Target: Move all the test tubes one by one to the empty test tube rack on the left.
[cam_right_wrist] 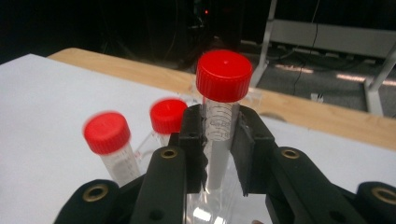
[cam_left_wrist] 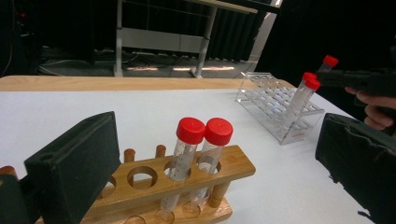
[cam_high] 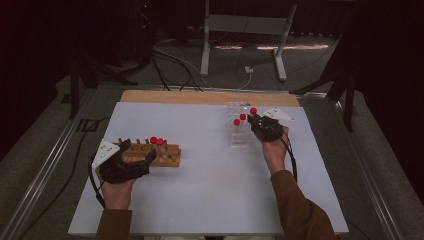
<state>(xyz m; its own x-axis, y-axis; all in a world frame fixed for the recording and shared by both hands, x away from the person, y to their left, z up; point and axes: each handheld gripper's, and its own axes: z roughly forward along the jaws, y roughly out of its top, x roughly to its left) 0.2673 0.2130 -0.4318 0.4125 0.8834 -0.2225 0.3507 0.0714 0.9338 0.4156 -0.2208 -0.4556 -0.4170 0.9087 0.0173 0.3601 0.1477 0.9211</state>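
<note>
A wooden rack at the left of the white table holds two red-capped tubes upright. My left gripper is open, its jaws spread wide on either side of the rack's near end. A clear plastic rack at the right holds two red-capped tubes. My right gripper is shut on a third red-capped tube just below its cap, held upright over that rack. Its cap sits higher than the other two. The tube's lower end is hidden.
A wooden strip borders the table's far edge. Beyond it are a desk frame and cables on the floor. The wooden rack has several vacant holes.
</note>
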